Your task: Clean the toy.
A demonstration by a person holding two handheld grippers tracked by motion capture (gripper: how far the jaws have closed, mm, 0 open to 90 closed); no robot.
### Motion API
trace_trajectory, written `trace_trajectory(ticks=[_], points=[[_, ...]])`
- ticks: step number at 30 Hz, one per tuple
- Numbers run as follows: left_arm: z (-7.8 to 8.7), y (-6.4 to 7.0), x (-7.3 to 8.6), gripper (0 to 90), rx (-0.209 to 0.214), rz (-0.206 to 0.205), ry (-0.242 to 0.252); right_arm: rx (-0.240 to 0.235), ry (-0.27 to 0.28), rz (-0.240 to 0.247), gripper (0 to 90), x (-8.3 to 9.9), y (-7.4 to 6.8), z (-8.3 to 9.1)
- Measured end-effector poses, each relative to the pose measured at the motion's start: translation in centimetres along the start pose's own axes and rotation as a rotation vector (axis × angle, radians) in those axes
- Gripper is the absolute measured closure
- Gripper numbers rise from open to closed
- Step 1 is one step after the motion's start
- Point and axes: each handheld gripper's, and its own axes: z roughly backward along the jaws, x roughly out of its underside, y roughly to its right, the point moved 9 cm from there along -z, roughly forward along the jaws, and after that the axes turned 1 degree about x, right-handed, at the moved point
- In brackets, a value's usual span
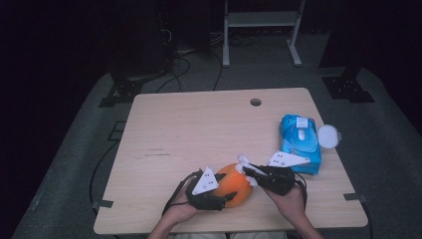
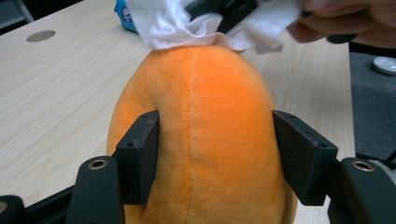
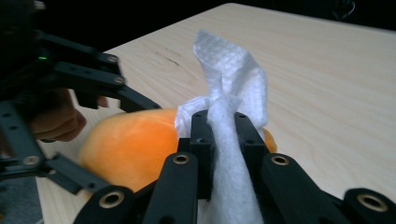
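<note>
While the left hand-held gripper [image 2: 212, 158] braces the rounded orange plush toy [image 2: 201, 135] near the front edge of the pale wooden bench [image 1: 199, 124], its two black jaws sit clamped against the toy's soft flanks, one on each side of the centre seam. Over comes the right hand-held gripper [image 3: 223, 140], jaws pinched tight on a crumpled white wet wipe [image 3: 233, 88], and that wipe is pressed right onto the toy's far end. Looks like a wiping job to me! To do it well, I'd say keep the left grip steady so the plush doesn't roll, and drag the wipe along the fur in slow, firm strokes, with the cloth bunched ahead of the jaws so no hard plastic scrapes the fabric. Off to the right, well apart, lies the blue soft pack of wipes [image 1: 300, 142].
</note>
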Motion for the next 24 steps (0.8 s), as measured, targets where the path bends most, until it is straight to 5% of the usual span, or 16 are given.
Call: trace_trajectory(ticks=[3, 7, 11, 14, 21, 24], points=[[0.0, 0.1, 0.0, 36.1, 0.010, -0.002, 0.003, 0.027, -0.001, -0.026, 80.2, 0.1, 1.0, 0.4], [0.1, 0.2, -0.1, 34.2, 0.023, 0.017, 0.009, 0.008, -0.002, 0.027, 80.2, -0.4, -0.5, 0.4], [0.9, -1.1, -0.9, 21.2, 0.028, 0.149, 0.055, -0.012, -0.022, 0.006, 80.3, 0.4, 0.0, 0.0], [0.6, -1.6, -0.1, 16.7, 0.023, 0.190, 0.030, -0.021, -0.020, -0.003, 80.2, 0.3, 0.1, 0.3], [0.5, -1.1, 0.1, 30.5, 0.021, 0.130, 0.015, 0.021, -0.026, -0.033, 80.2, 0.6, 2.0, 0.6], [0.6, -1.0, 0.2, 31.1, 0.026, 0.115, 0.010, 0.005, -0.012, -0.036, 80.2, 0.2, 1.1, 0.9]])
